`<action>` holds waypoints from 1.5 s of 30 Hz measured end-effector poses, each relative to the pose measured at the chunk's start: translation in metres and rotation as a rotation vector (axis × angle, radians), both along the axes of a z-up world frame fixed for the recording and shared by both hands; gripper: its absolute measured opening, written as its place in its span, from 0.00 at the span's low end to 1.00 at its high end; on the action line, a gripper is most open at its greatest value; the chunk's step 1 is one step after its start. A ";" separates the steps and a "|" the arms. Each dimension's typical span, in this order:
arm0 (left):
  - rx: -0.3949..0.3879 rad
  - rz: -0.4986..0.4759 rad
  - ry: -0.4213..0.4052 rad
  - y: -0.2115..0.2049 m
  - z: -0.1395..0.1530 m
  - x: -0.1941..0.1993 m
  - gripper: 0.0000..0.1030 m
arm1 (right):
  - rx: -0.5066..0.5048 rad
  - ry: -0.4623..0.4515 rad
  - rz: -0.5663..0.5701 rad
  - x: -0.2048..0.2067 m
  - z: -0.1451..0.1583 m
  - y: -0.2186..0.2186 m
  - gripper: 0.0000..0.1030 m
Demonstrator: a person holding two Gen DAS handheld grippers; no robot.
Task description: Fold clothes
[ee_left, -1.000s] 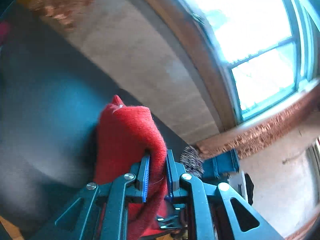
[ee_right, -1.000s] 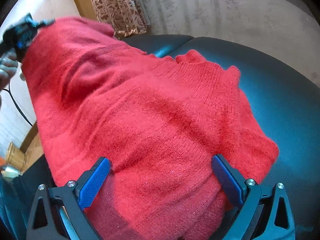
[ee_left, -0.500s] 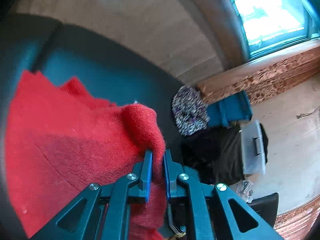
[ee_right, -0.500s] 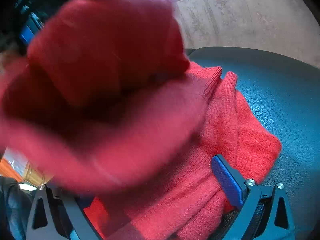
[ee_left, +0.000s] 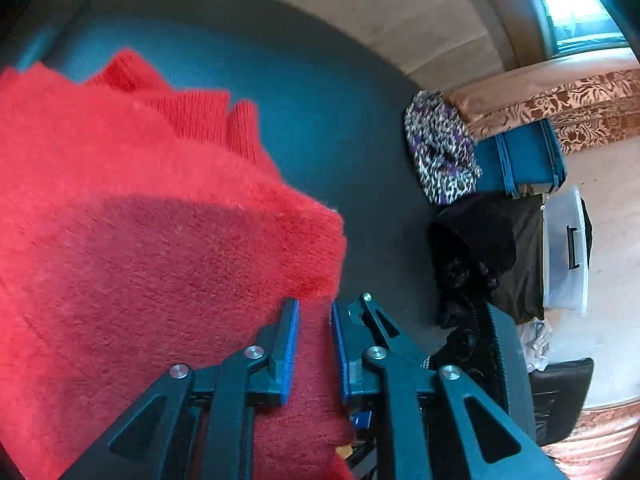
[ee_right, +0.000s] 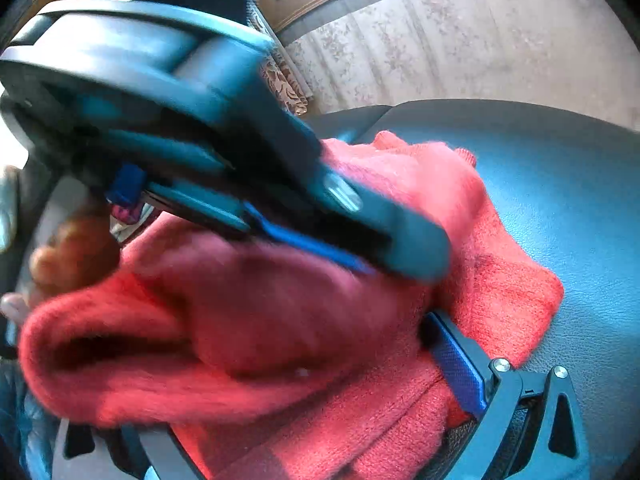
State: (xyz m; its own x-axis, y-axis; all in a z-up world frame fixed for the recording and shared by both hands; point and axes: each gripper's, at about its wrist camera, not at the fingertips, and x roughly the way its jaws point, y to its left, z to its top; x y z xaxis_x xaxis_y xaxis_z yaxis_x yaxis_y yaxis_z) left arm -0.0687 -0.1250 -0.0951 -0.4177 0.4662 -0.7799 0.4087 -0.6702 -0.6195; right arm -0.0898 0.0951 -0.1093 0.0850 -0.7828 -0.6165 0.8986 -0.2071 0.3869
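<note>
Red fuzzy sweater (ee_left: 132, 248) lies folded on dark cushion (ee_left: 320, 92); both jaws released.

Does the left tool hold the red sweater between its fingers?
No: the left tool is open, its fingers apart over the red sweater, gripping nothing.

Black gripper (ee_left: 314, 344), blue finger pads (ee_left: 289, 344)

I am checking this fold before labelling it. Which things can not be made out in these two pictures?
- Right tool: its left finger is hidden under the sweater, right view, so its opening is unclear.
- Left tool: blurred in the right view; whether its pads grip the sweater is unclear.
- Sweater's left part: cut off by the edge, left view.
- Dark pile: too dark to identify, left view.
</note>
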 end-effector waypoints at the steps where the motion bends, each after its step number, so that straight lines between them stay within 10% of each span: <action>1: 0.016 -0.001 0.012 0.001 0.005 0.002 0.16 | 0.002 0.006 -0.001 0.002 0.000 0.001 1.00; 5: 0.059 0.022 0.120 -0.009 0.038 0.020 0.23 | -0.004 -0.006 0.001 0.000 0.002 0.006 1.00; 10: -0.096 0.094 0.228 -0.042 0.074 0.076 0.26 | 0.047 -0.004 -0.008 0.005 0.009 0.009 1.00; 19: -0.191 0.291 0.262 -0.086 0.043 0.199 0.26 | 0.035 -0.078 -0.076 0.037 0.038 0.045 1.00; 29: -0.321 0.058 0.348 -0.030 0.026 0.252 0.26 | -0.278 -0.595 -0.167 0.034 0.053 0.026 1.00; 36: -0.420 -0.137 0.417 0.022 0.017 0.248 0.28 | -0.177 -0.715 -0.279 0.035 0.026 0.001 1.00; 45: -0.421 -0.212 0.473 0.049 0.004 0.217 0.28 | -0.285 -0.721 -0.389 0.030 0.035 0.002 1.00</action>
